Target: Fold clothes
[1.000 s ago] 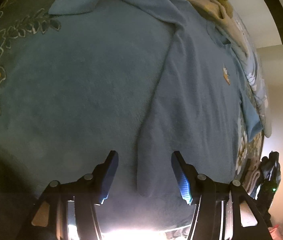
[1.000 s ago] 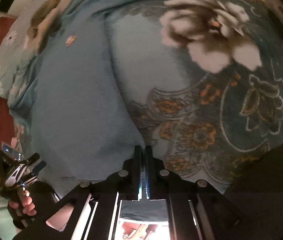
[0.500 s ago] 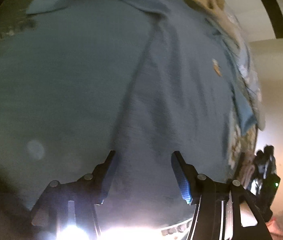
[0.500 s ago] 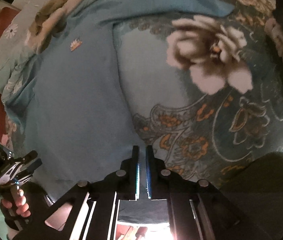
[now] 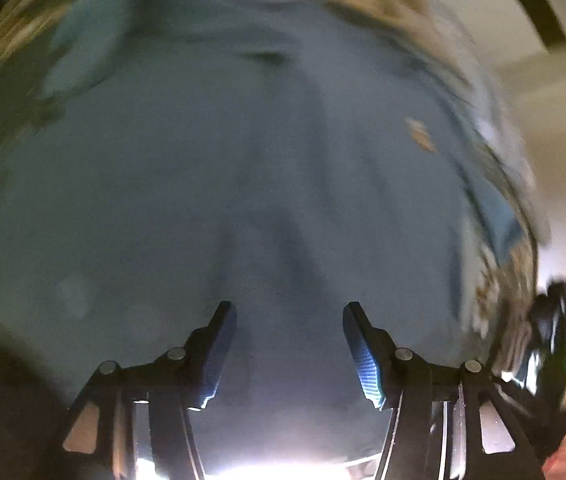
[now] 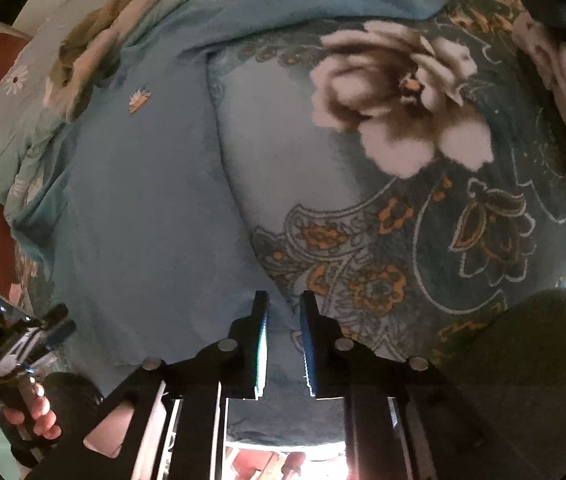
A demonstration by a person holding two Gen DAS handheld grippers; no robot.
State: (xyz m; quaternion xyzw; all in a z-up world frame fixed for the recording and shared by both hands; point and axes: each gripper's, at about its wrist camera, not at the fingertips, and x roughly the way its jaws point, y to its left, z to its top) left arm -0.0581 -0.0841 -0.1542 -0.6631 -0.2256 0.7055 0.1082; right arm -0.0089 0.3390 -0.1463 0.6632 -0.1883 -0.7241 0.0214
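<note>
On the bed, a soft blue short-sleeved shirt (image 6: 143, 216) lies spread flat over a dark teal blanket with big white and orange flowers (image 6: 423, 184). A small orange and white badge (image 6: 139, 98) is sewn on the chest of the shirt. It is too small to read, and no other writing shows anywhere.

The right gripper (image 6: 283, 344) hangs just over the shirt's side edge, close to the bottom hem. Its jaws are a little apart, with a thin gap between the blue pads, and nothing is pinched in them. A second ago they were pressed together on that edge, so they have let go of the cloth.

The left gripper (image 5: 289, 350) is over the bottom part of the shirt (image 5: 283, 184), with its jaws wide apart and nothing between them. Its picture is smeared with blur now, where a second ago it was sharp. The fold line in the cloth ahead of it, which used to run off to one side, now runs straight up between the jaws.

In the right view the left gripper also shows at the lower left, held by a hand (image 6: 33, 416). A beige and brown cloth (image 6: 83, 60) lies bunched at the far end of the shirt.
</note>
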